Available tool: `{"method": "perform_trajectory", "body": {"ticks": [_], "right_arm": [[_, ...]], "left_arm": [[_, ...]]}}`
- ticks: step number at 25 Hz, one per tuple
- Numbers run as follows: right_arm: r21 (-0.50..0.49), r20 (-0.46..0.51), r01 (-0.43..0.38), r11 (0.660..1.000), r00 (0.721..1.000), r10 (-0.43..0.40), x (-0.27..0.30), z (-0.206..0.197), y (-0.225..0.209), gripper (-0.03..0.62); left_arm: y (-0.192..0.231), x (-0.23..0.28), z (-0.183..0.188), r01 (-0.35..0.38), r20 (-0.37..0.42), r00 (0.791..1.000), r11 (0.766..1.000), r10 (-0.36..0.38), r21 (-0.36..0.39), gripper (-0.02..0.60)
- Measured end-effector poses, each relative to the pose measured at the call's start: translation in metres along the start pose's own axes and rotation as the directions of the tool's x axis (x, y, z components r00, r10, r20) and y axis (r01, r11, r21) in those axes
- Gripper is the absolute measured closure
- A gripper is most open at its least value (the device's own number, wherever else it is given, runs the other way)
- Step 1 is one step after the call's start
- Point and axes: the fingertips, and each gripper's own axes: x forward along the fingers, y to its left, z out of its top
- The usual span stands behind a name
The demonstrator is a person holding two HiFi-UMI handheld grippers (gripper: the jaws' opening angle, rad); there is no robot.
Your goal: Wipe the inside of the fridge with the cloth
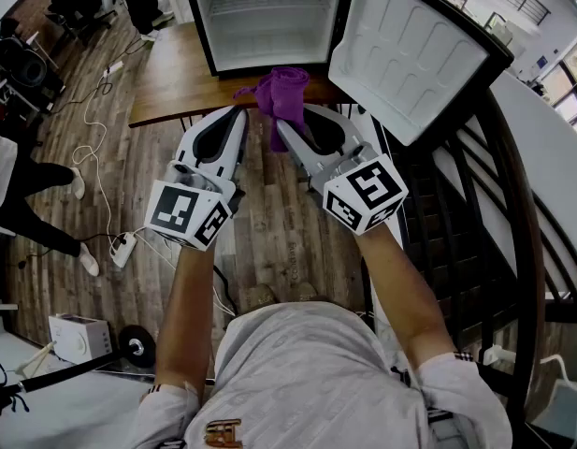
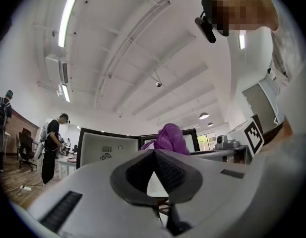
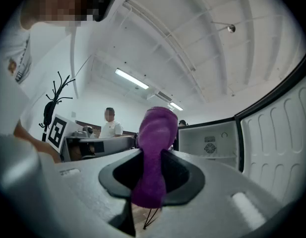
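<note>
The small fridge [image 1: 265,17] stands open on a wooden table [image 1: 176,82], its white door [image 1: 410,45] swung out to the right. A purple cloth [image 1: 283,96] hangs bunched just in front of the fridge opening, with my right gripper [image 1: 286,124] shut on it. In the right gripper view the cloth [image 3: 155,152] rises between the jaws of the right gripper [image 3: 152,182], with the fridge [image 3: 207,143] behind. My left gripper [image 1: 239,112] sits close beside the cloth on its left, jaw tips together with nothing between them. In the left gripper view the cloth [image 2: 170,138] shows just past that gripper [image 2: 153,151].
A person's legs [image 1: 26,185] stand at the left by cables and a power strip [image 1: 120,246] on the wood floor. A black railing [image 1: 512,204] curves along the right. Other people stand farther off: one in black [image 2: 51,143], one in white [image 3: 110,123].
</note>
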Motion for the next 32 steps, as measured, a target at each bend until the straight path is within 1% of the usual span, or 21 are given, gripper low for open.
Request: {"method": "perform_trajectory", "body": {"ticks": [6, 12, 19, 22, 27, 32], "right_arm": [[-0.012, 0.004, -0.006, 1.000, 1.000, 0.006, -0.002, 0.001, -0.004, 0.490], [-0.024, 0.012, -0.032, 0.999, 0.999, 0.032, -0.011, 0.003, -0.011, 0.488], [-0.017, 0.004, -0.070, 0.997, 0.998, 0.070, -0.015, -0.002, -0.030, 0.488], [-0.022, -0.001, -0.074, 0.997, 0.997, 0.074, -0.011, -0.004, -0.044, 0.488], [-0.021, -0.002, -0.076, 0.997, 0.997, 0.076, 0.004, -0.012, -0.063, 0.488], [-0.023, -0.004, -0.077, 0.997, 0.997, 0.077, 0.039, -0.024, -0.082, 0.488]], "left_arm": [[-0.002, 0.005, 0.000, -0.013, -0.003, 1.000, 1.000, 0.013, 0.001, 0.581], [-0.010, 0.012, -0.003, -0.036, 0.000, 0.999, 0.999, 0.036, 0.012, 0.581], [-0.011, 0.028, -0.013, -0.094, -0.003, 0.996, 0.995, 0.094, 0.023, 0.581], [-0.009, 0.037, -0.018, -0.111, 0.001, 0.994, 0.993, 0.111, 0.028, 0.581], [0.007, 0.052, -0.030, -0.126, 0.011, 0.992, 0.992, 0.126, 0.032, 0.581], [0.043, 0.074, -0.041, -0.141, 0.010, 0.990, 0.990, 0.141, 0.029, 0.581]]}}
